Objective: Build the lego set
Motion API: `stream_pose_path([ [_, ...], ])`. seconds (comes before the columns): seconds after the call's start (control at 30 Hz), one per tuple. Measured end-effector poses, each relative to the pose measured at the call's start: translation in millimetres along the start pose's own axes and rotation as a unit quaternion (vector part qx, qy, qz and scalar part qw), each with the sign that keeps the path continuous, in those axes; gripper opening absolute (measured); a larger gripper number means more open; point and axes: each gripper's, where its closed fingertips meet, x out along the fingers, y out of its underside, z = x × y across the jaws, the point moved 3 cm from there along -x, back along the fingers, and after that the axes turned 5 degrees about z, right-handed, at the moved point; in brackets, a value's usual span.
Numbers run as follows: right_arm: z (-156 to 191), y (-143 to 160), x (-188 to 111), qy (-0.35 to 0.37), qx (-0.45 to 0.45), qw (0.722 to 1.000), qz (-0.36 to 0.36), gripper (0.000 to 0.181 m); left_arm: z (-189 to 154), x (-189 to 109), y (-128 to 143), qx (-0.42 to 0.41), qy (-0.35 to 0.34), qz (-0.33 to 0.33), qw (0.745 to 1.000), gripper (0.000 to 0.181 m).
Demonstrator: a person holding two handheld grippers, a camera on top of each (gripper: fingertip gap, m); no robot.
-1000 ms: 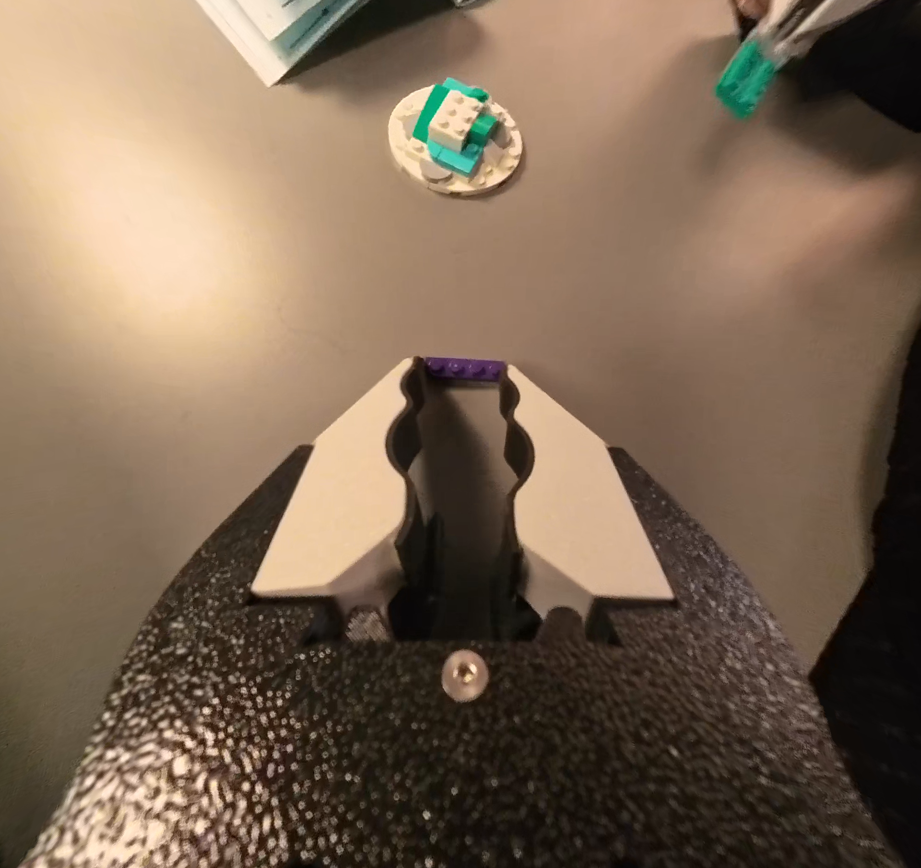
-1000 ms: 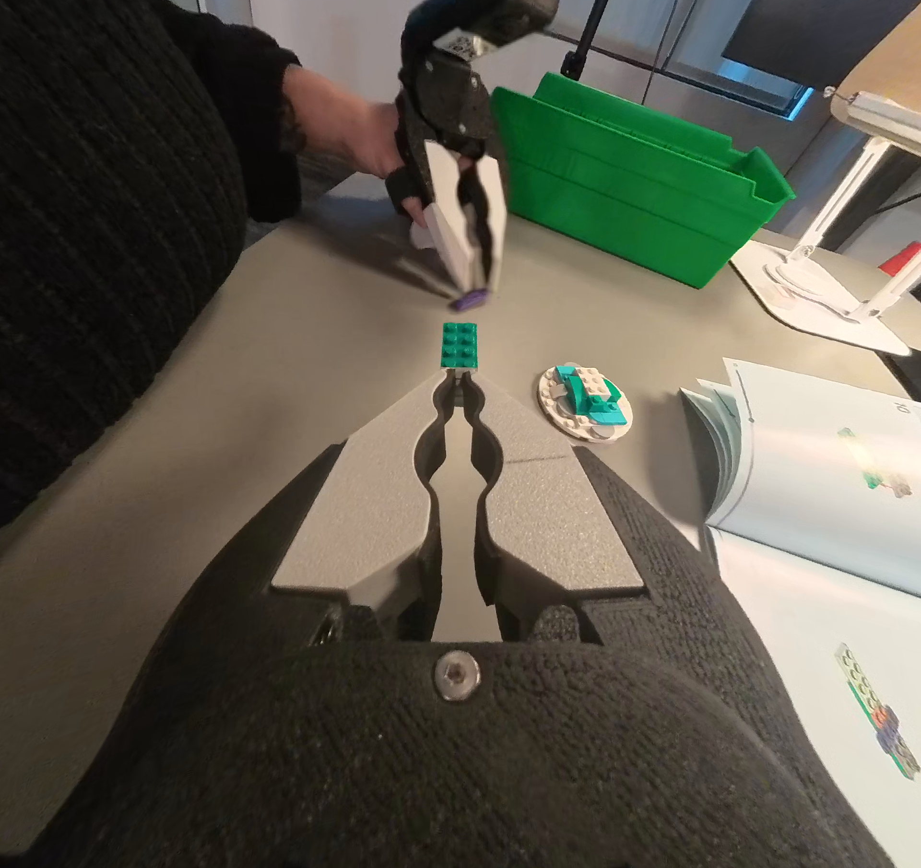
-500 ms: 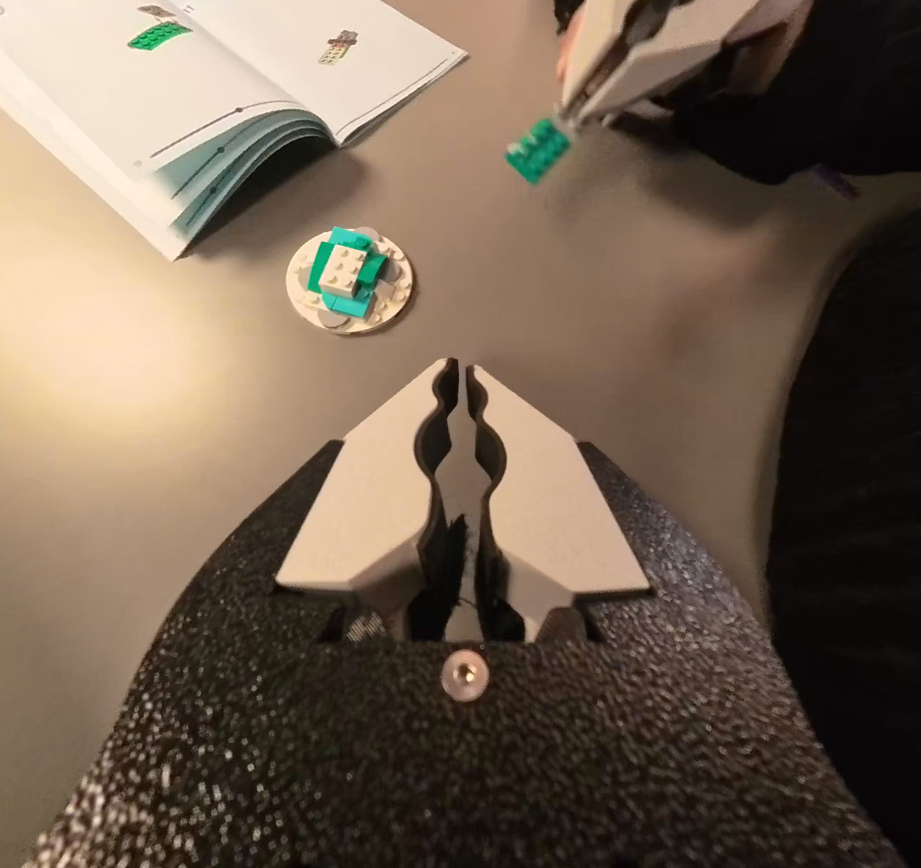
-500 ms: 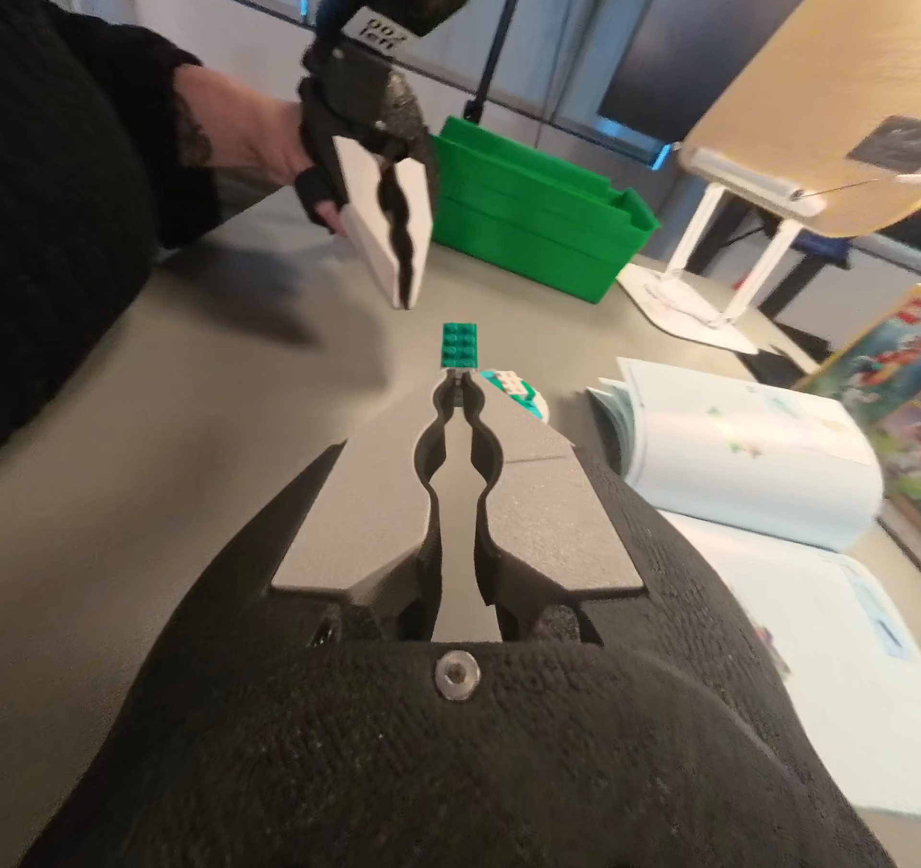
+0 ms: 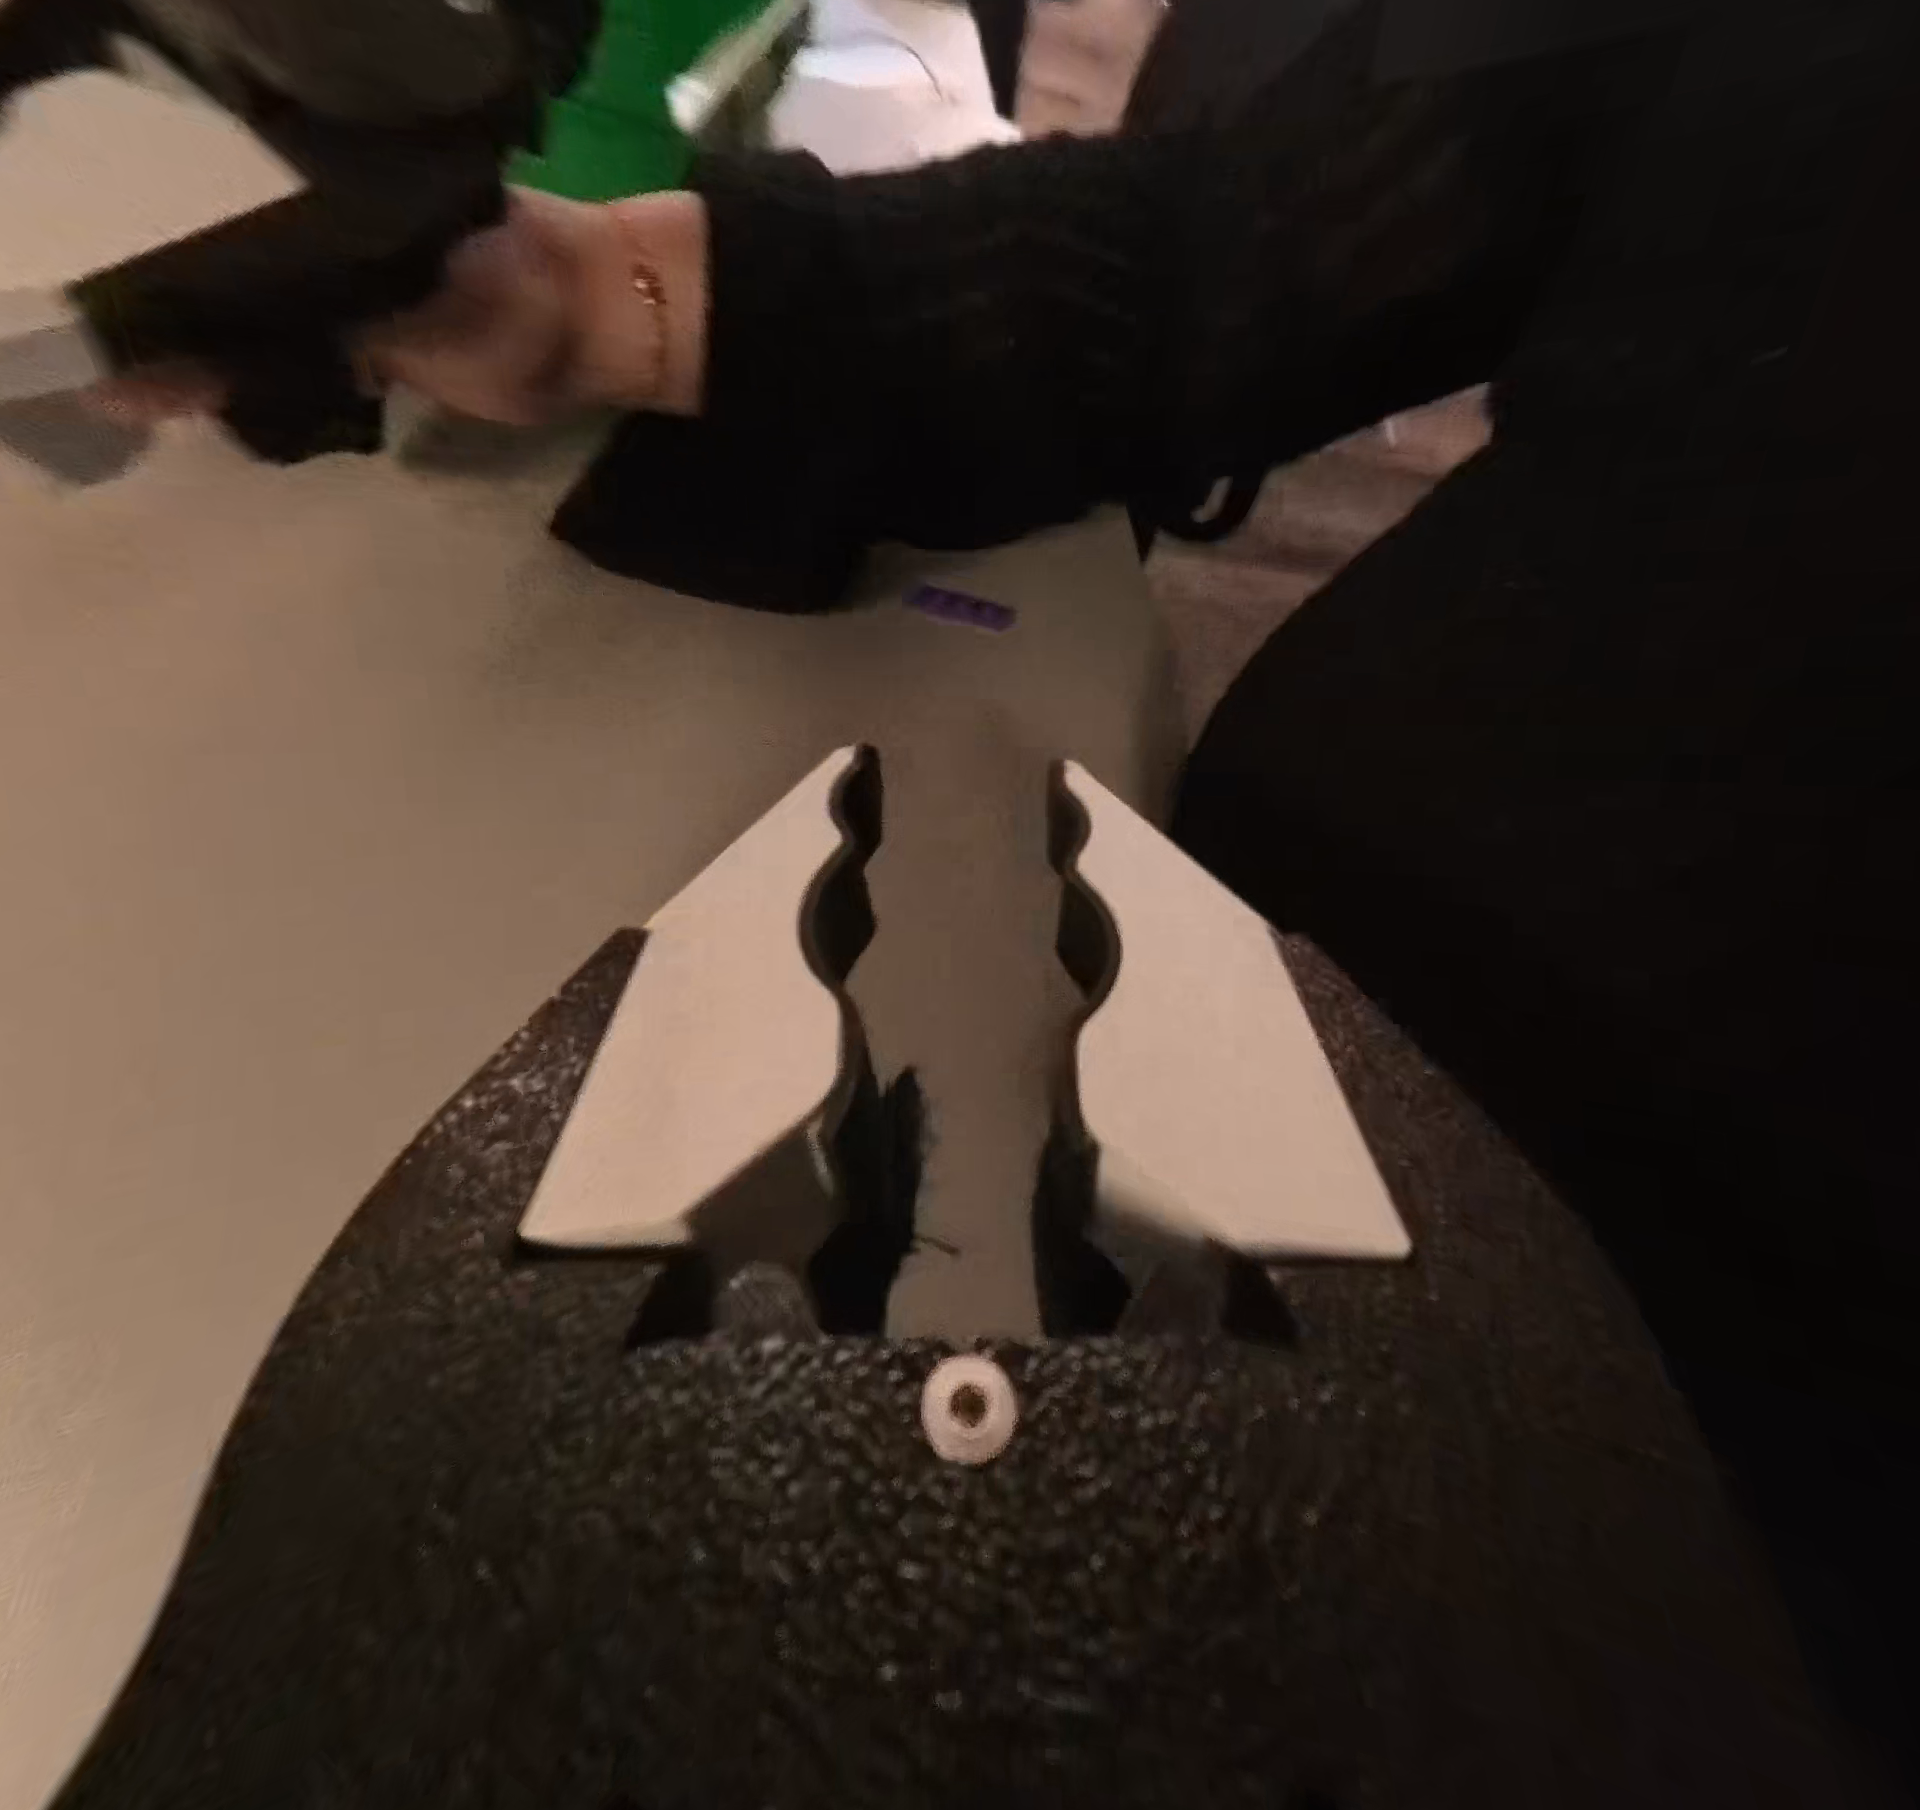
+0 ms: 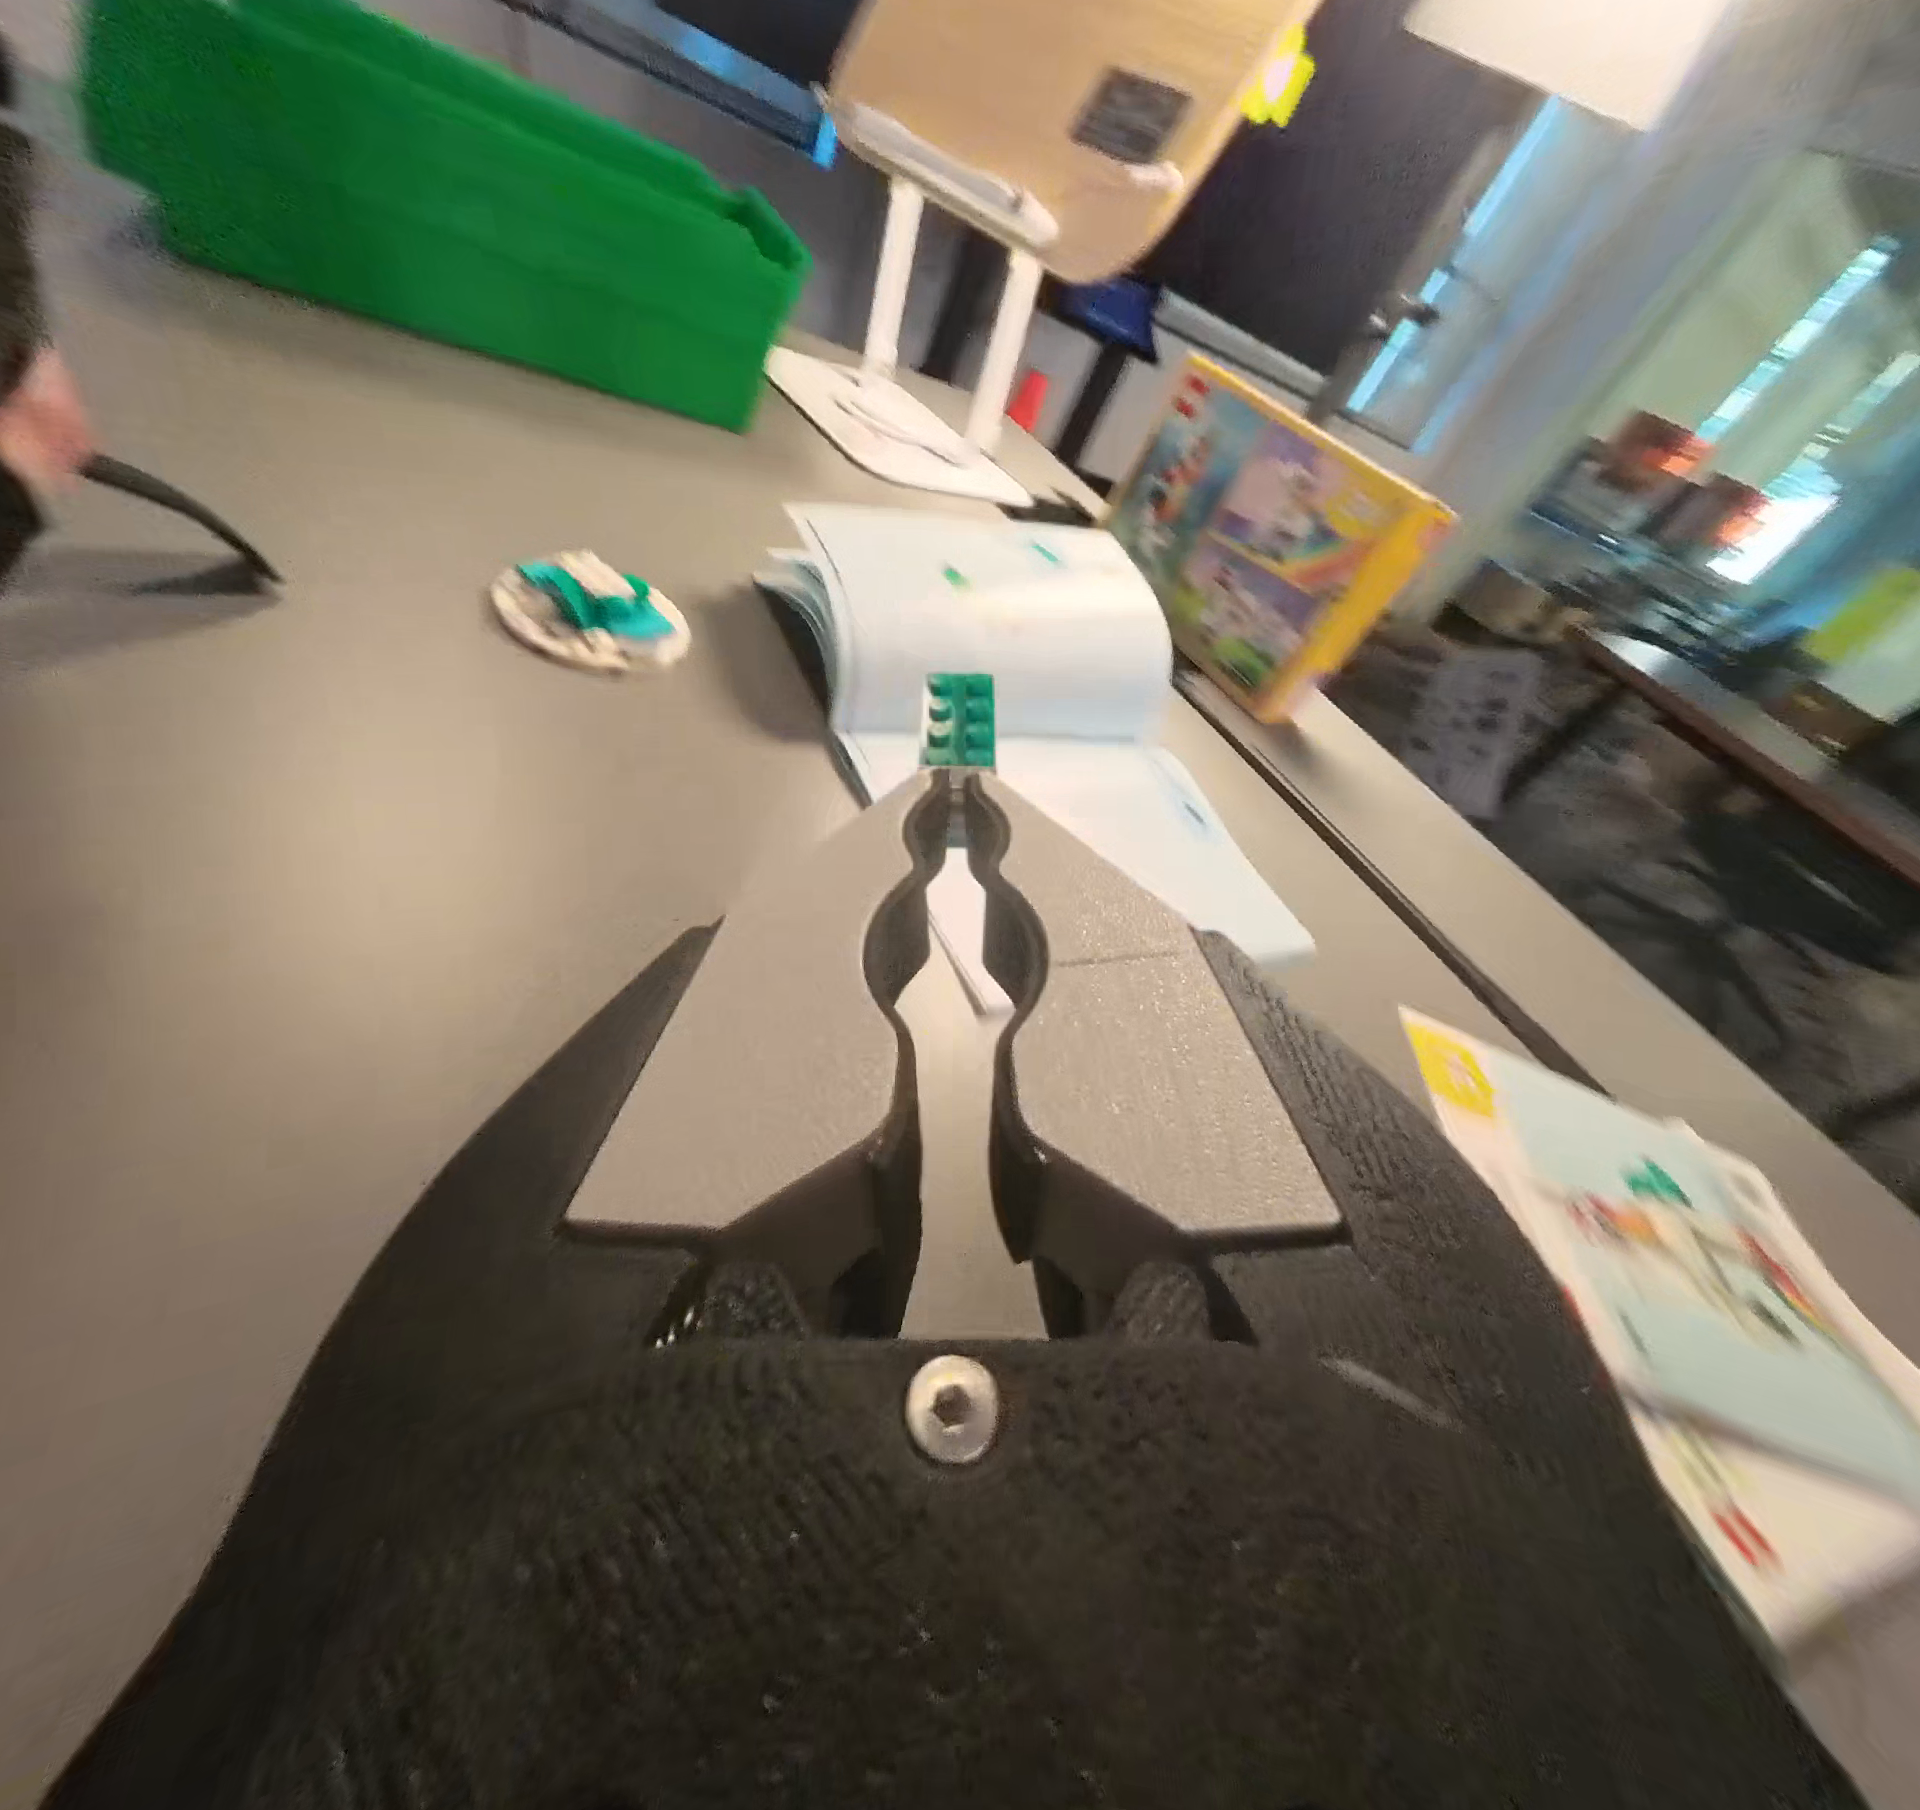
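green plate (image 6: 958,719) at right tongs (image 6: 958,775) tips

We can't make out much of the round build (image 6: 588,620), it's smeared by blur. The bin (image 6: 416,222) gets cut off at the left edge, and the sleeve (image 5: 1039,347) hides the table behind it.

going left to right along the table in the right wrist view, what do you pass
green bin → round lego build → open instruction book → yellow lego box
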Motion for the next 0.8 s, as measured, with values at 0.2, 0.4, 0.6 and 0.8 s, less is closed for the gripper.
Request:
stream_pose_path([
  [0.2,-17.8,30.8,-35.8,0.057,-0.031,0.997,0.052,0.001,-2.3,81.2,-21.2,0.033,0.017,0.074,0.997,0.042],
  [0.4,-33.6,32.5,-38.8,0.064,0.0,0.997,0.033,0.001,0.2,112.5,-15.9,-0.005,0.031,0.101,0.994,0.046],
  [0.6,-35.1,32.3,-38.1,0.068,0.001,0.997,0.032,0.001,2.6,116.5,-14.0,0.023,0.008,0.107,0.994,0.039],
  [0.8,-39.5,31.7,-40.2,0.071,0.019,0.997,0.024,0.001,-0.4,117.8,-10.4,0.074,-0.006,0.122,0.99,0.033],
])
